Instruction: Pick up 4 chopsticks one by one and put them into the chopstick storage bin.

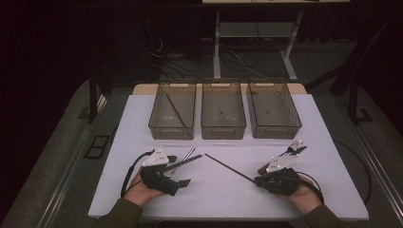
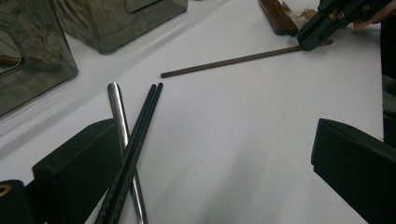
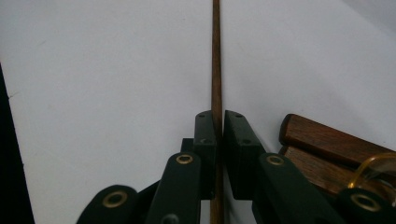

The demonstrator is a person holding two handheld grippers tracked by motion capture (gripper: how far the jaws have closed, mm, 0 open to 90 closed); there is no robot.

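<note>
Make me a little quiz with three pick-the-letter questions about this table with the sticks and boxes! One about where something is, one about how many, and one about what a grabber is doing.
1. Where does the brown chopstick inside a bin lie?
A. the left bin
B. the middle bin
C. the right bin

2. How many clear bins stand in the row at the far side of the table?
A. two
B. three
C. five

3. What are the right gripper's jaws doing?
A. spread wide over bare table
B. closed on a brown chopstick
C. holding a fork

Answers:
1. A, the high view shows a chopstick slanting across the left bin.
2. B, the left bin, middle bin and right bin stand side by side.
3. B, in the right gripper view the right gripper has its jaws pressed on either side of the brown chopstick.
</note>
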